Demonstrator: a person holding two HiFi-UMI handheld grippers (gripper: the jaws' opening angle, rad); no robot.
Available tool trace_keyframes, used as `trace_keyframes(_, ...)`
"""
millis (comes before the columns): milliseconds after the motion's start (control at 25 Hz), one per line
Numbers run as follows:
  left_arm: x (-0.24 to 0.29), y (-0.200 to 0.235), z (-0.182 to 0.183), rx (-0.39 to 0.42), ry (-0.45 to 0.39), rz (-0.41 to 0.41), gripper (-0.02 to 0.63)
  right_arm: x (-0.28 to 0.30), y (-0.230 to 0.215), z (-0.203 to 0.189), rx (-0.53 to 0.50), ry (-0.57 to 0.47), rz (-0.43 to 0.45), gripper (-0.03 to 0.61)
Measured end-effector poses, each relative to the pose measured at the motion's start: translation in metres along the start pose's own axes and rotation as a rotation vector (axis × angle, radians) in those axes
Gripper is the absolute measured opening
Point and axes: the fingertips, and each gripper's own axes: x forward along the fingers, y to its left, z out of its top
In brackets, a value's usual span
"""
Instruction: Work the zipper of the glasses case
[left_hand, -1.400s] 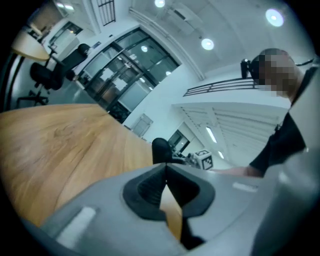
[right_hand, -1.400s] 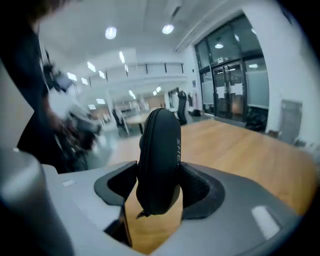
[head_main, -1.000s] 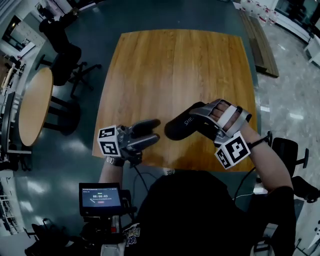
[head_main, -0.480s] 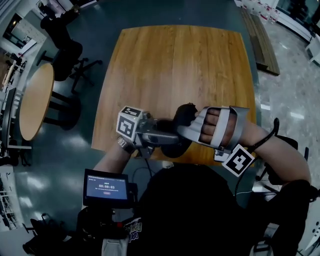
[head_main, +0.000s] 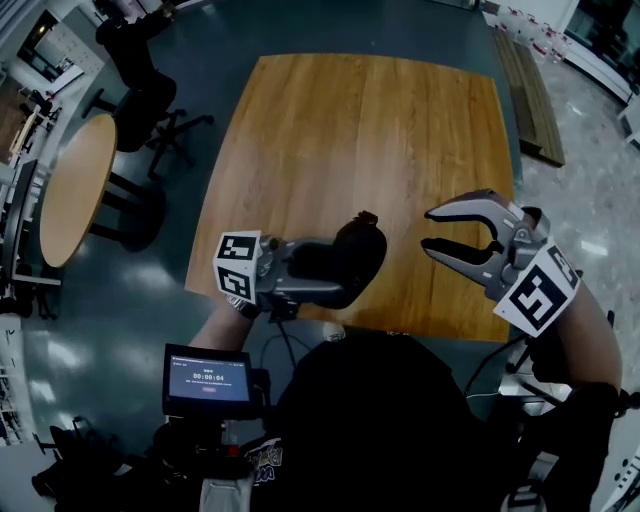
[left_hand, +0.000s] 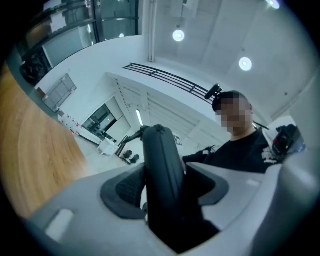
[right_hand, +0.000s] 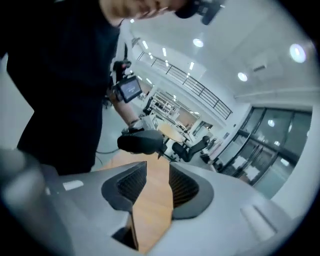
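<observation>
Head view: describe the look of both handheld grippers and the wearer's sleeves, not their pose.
The left gripper and right gripper are pale grey moulded plastic with curved, tapering jaws lined by dark ribbed pads. Each carries a white cube printed with black square markers. A thin black cable trails from the left one. The person wears a black top.

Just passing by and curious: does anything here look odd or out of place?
Nothing damaged or spilled. One oddity: the glasses case is not on the table but held edge-up in the left tool, whose jaws have just been closing on it. The right tool hovers apart, its jaws also just closing, with nothing between them.
</observation>
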Motion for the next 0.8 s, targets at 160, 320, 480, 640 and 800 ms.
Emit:
trace_keyframes(160,0.006,-0.01,-0.002,-0.003,0.023,-0.046,0.252,0.013,-0.002,0.022,-0.052,-0.007,0.089,0.109)
trace_keyframes(320,0.013,-0.024,-0.011,-0.041,0.078,-0.132,0.252,0.032,0.016,0.032,-0.2,0.046,0.189,0.115)
trace_keyframes(480,0.02,-0.037,-0.022,-0.081,0.131,-0.193,0.247,0.027,0.027,0.043,-0.272,0.05,0.256,0.106)
trace_keyframes(640,0.017,-0.044,-0.024,-0.12,0.137,-0.222,0.247,0.023,0.035,0.049,-0.369,0.093,0.283,0.089)
trace_keyframes(800,0.01,-0.04,-0.03,-0.15,0.134,-0.225,0.247,0.026,0.038,0.048,-0.397,0.115,0.295,0.056)
